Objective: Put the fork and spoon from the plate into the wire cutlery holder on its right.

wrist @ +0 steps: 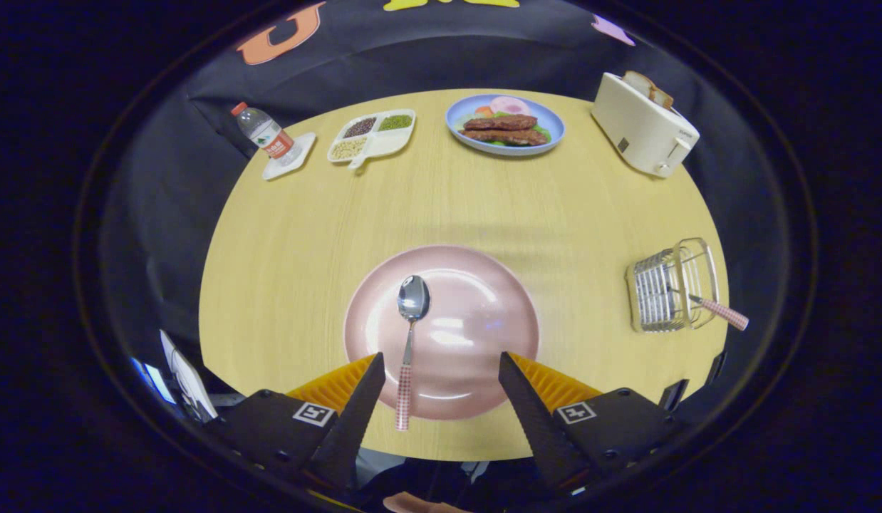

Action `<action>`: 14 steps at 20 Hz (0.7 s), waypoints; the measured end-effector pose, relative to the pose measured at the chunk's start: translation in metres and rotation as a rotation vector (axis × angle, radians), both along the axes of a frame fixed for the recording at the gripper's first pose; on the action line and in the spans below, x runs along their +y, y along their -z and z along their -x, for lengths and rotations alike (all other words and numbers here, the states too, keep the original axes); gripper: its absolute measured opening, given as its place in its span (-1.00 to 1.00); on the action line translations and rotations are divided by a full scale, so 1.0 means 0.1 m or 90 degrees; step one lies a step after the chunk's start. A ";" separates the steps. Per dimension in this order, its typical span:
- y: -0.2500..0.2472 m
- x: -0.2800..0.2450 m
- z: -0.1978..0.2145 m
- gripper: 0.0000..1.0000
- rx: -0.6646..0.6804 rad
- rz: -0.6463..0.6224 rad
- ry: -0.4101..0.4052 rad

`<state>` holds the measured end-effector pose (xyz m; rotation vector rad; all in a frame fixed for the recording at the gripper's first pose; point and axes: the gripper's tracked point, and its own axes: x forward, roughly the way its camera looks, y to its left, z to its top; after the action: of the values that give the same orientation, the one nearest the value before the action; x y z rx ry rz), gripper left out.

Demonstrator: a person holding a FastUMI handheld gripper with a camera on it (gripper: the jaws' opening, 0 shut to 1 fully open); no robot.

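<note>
One spoon on pink plate, fork in wire holder, jaws spread

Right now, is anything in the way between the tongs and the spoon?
No. The tongs are open, and the spoon lies on the pink plate between their tips, nearer the left one. Bare table lies between plate and wire cutlery holder, which already has one checked handle in it.

Gripper: two tapered, pointed fingers, spread wide with nothing between them. Ribbed panels flank each finger's outer side. Behind them sit two dark blocky housings, each bearing one square white fiducial tag with black pattern.
</note>
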<state>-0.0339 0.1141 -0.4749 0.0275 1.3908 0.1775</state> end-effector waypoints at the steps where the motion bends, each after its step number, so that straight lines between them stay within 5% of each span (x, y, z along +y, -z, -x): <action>1: 0.08 0.05 0.03 0.88 0.004 0.006 0.003; 7: 0.45 0.30 0.18 0.67 0.022 0.034 0.007; 9: 0.52 0.36 0.20 0.46 0.024 0.035 0.013; 12: 0.59 0.34 0.23 -0.19 0.028 0.045 0.036; 14: 0.63 0.39 0.25 -0.23 0.037 0.032 0.034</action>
<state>-0.0589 0.1528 -0.5379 0.0274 1.4507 0.0976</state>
